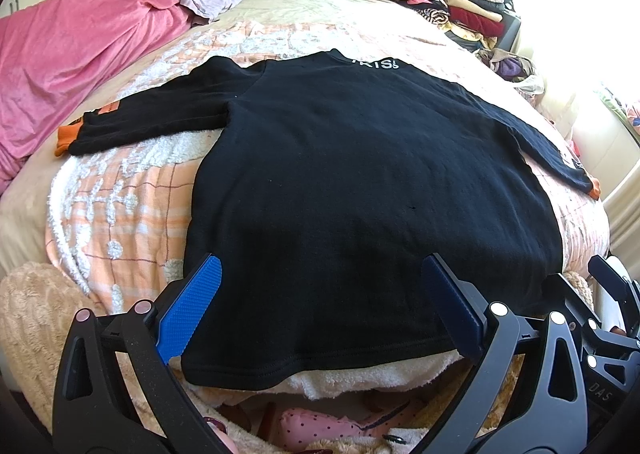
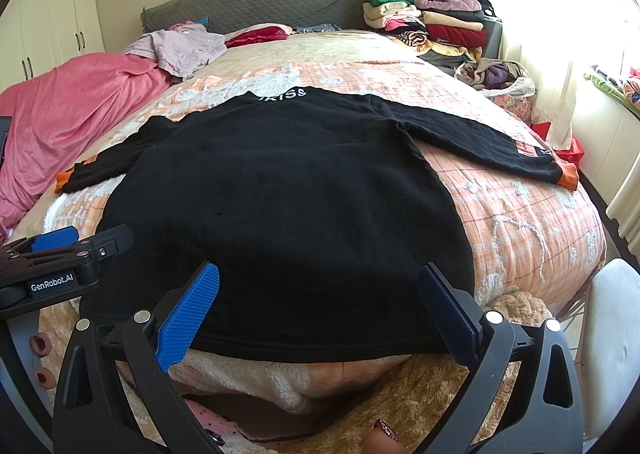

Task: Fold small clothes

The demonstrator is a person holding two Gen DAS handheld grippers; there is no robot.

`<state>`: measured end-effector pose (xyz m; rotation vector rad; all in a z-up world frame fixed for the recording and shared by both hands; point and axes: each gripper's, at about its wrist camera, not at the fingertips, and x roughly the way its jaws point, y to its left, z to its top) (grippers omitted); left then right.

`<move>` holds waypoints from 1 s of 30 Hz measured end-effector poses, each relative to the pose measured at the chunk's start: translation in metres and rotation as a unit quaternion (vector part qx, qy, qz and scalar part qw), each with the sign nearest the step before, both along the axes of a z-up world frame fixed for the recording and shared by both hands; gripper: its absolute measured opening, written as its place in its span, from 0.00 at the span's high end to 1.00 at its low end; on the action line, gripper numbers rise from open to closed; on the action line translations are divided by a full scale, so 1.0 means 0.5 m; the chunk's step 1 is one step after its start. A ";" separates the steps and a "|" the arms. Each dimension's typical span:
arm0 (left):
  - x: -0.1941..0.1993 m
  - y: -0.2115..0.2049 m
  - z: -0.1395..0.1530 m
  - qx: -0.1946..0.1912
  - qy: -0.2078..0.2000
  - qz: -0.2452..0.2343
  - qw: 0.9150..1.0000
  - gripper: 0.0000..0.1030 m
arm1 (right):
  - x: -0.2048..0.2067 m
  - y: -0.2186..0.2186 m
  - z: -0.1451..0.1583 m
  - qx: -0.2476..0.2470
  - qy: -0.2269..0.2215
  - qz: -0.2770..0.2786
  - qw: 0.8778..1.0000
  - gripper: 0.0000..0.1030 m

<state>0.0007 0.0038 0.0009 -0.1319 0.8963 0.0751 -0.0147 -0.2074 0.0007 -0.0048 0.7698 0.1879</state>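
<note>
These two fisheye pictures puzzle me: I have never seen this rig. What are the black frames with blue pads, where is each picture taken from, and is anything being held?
No robot arm is here: a person holds one hand-held two-finger gripper in each hand, and a camera on each looks forward along its fingers. The left wrist picture shows the left gripper; the right wrist picture shows the right gripper, with the left one at its left edge. The blue pads are the finger faces. Both grippers are open and hold nothing. A black long-sleeved top with orange cuffs lies spread flat on the peach checked blanket. A pile of folded clothes sits by the headboard, and a pink sheet lies at the left.
</note>
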 end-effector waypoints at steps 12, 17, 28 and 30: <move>0.009 -0.002 -0.007 0.001 0.002 0.002 1.000 0.09 | 0.007 0.001 0.000 -0.002 -0.001 -0.001 1.000 0.04; 0.029 -0.003 -0.005 -0.002 0.001 0.003 1.000 0.09 | 0.028 0.000 0.010 0.000 -0.004 -0.001 1.000 0.04; 0.116 0.002 0.039 0.014 -0.020 0.000 1.000 0.09 | 0.117 -0.011 0.049 0.009 -0.019 -0.014 1.000 0.04; 0.135 0.004 0.043 0.013 -0.018 -0.001 1.000 0.09 | 0.133 -0.016 0.053 0.011 -0.020 -0.017 1.000 0.04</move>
